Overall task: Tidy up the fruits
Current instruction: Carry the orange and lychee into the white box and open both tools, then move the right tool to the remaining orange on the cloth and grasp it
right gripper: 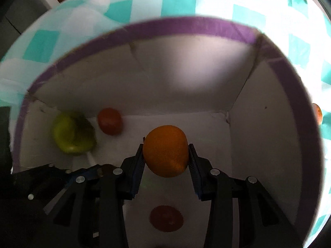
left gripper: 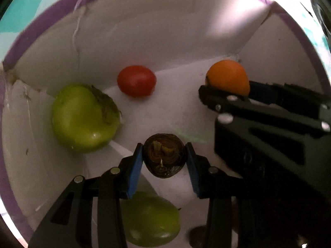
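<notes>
Two grippers, each holding a fruit inside the box [left gripper: 144,31]

The left gripper [left gripper: 164,159] squeezes a dark brown fruit [left gripper: 164,157]; the right gripper [right gripper: 166,155] squeezes an orange fruit [right gripper: 166,149].

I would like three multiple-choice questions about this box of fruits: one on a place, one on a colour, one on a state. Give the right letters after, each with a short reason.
1. Where does the red fruit lie?
A. on the box floor near the back wall
B. on the checked cloth outside the box
C. between the left hand-held gripper's fingers

2. What colour is the box rim?
A. yellow
B. purple
C. black

3. What is the state of the right hand-held gripper?
A. open and empty
B. shut on a green fruit
C. shut on the orange fruit

Answers:
1 A: the red fruit rests on the white floor of the box, free of both grippers.
2 B: the rim is a purple band.
3 C: the right hand-held gripper has its pads against both sides of the orange fruit.
</notes>
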`<action>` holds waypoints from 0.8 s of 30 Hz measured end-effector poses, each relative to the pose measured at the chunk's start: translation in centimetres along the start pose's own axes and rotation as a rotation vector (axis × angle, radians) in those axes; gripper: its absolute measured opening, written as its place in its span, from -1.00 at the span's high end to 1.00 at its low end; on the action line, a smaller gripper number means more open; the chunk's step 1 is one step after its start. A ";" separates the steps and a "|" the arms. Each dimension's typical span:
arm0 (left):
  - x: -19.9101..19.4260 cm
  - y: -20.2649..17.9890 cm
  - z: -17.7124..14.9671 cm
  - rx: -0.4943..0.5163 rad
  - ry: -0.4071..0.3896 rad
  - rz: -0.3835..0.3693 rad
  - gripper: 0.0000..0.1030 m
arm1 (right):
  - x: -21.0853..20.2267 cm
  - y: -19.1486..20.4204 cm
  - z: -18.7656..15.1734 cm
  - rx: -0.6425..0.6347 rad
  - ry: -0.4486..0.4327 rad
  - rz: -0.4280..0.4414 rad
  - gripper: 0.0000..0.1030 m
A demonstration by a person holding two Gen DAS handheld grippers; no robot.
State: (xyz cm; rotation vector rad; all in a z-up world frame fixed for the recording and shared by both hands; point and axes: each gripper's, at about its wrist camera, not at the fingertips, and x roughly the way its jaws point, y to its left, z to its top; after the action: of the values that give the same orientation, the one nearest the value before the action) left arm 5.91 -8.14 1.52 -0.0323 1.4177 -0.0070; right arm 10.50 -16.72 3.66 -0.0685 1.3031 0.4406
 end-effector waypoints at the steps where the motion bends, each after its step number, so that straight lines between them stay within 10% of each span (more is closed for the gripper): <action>1: 0.0 -0.1 -0.1 0.005 -0.005 0.010 0.18 | 0.2 0.1 0.0 -0.002 0.007 0.000 0.21; 8: -0.7 -0.1 -1.1 -0.035 -0.031 0.005 -0.48 | 0.6 0.1 0.6 0.001 0.021 -0.019 0.09; 16: -5.0 2.1 -4.3 -0.039 -0.106 -0.051 -0.73 | -2.4 1.3 0.3 -0.005 -0.015 -0.016 -0.36; 20: -7.6 2.2 -5.8 -0.014 -0.133 -0.078 -0.73 | -6.3 2.4 0.3 -0.005 -0.082 -0.021 -0.48; 24: -13.6 2.5 -8.7 0.030 -0.348 -0.061 -0.80 | -15.2 2.6 -1.0 0.018 -0.295 0.034 -0.63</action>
State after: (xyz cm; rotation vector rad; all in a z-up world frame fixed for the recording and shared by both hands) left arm -4.83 -5.43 13.53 -0.0494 1.0676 -0.0705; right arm 5.75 -18.82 18.21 0.0332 1.0186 0.4490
